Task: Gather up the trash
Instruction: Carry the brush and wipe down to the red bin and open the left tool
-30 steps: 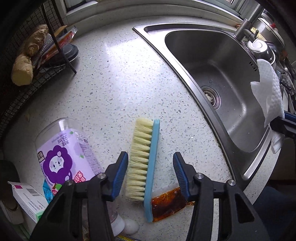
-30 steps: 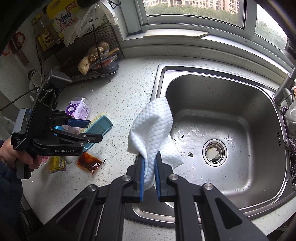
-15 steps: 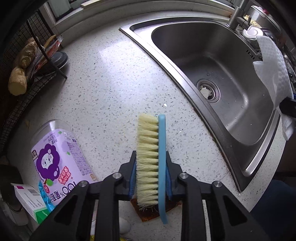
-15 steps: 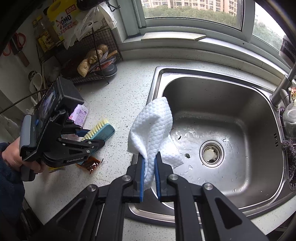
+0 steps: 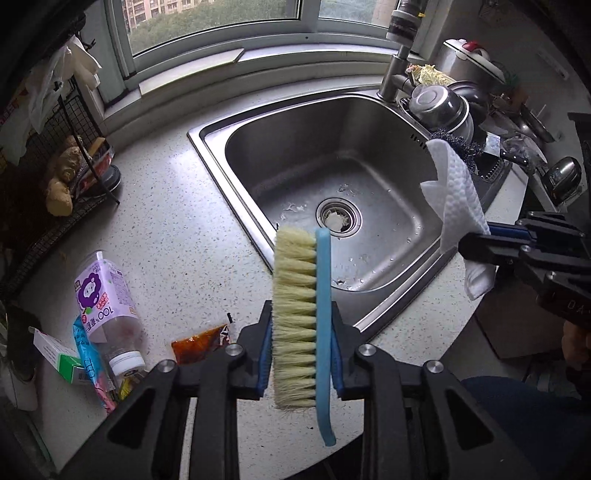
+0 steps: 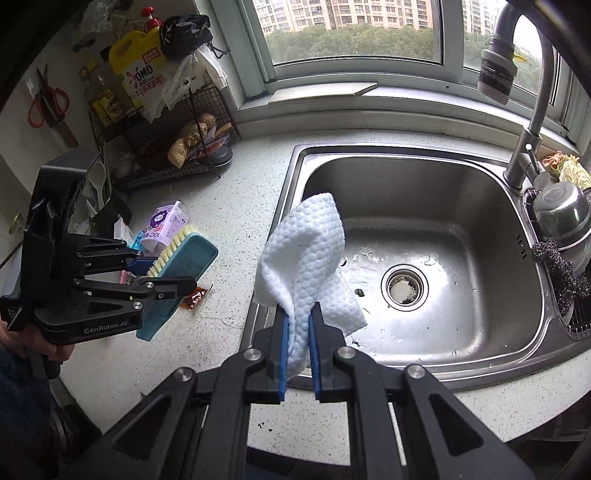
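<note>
Trash (image 5: pixel 199 341) lies on the counter (image 5: pixel 177 229), both grippers full
Left gripper (image 5: pixel 301 347) clamps brush (image 5: pixel 301 314) aloft; right gripper (image 6: pixel 297 328) pinches wipe (image 6: pixel 304 254), seemingly for cleaning

A pale speckled stone countertop (image 6: pixel 255 177) wrapped around a stainless steel sink (image 6: pixel 417 206) whose drain (image 6: pixel 405 285) sat near the basin's middle. At twelve o'clock, a curved window (image 6: pixel 354 29) with a pale frame let in flat grey daylight and showed trees and apartment blocks outside; a stone sill (image 6: pixel 369 107) ran beneath it. A tall steel faucet (image 6: pixel 532 122) rose at two o'clock. At ten o'clock a black wire rack (image 6: pixel 173 147) stood against a white wall (image 6: pixel 22 110) where red-handled scissors (image 6: pixel 48 99) hung.
</note>
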A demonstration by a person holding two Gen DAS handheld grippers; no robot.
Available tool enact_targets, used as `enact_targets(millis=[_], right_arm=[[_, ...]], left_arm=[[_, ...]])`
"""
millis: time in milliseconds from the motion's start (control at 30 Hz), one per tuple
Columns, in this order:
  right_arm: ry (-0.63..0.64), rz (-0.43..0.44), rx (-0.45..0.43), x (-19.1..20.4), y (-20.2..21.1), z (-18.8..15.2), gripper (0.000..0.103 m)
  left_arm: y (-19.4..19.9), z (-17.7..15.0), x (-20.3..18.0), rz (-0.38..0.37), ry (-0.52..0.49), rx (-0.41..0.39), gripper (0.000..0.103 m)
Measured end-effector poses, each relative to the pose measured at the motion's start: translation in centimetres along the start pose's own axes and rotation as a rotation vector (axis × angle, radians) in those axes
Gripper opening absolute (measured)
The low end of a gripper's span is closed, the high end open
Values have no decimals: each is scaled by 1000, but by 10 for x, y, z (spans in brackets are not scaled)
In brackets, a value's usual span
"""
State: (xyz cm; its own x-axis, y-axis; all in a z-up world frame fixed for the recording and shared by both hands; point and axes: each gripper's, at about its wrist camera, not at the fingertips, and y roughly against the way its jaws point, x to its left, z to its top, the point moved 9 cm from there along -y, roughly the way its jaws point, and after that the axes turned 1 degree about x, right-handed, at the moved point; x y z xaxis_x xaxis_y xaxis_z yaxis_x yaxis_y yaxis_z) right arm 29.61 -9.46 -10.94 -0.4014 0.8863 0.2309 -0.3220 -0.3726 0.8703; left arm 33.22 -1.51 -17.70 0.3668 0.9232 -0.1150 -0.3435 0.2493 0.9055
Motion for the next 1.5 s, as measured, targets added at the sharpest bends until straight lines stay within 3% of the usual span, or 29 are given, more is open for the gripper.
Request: enact_targets(millis=[467,800,1100,1233,1500], right_arm=[[26,-23,-11,-21,77,-112,9],[-5,-31,44,-35,87,-192,9],[-60,-38,115,-50,57,-239,9],[-80,-46,155,-58,30,-254,9],[-103,-63,224,-82,-37,-281,9]], left_arm=[[36,-87,-130,-28,-17,-21,23],[11,-155,-200,-38,-11,55,23],[-59,-186,-210,-60,23,143,23],[-100,-196,-213,-57,13,163,23],[-197,-228,-192,-65,110,231,23]])
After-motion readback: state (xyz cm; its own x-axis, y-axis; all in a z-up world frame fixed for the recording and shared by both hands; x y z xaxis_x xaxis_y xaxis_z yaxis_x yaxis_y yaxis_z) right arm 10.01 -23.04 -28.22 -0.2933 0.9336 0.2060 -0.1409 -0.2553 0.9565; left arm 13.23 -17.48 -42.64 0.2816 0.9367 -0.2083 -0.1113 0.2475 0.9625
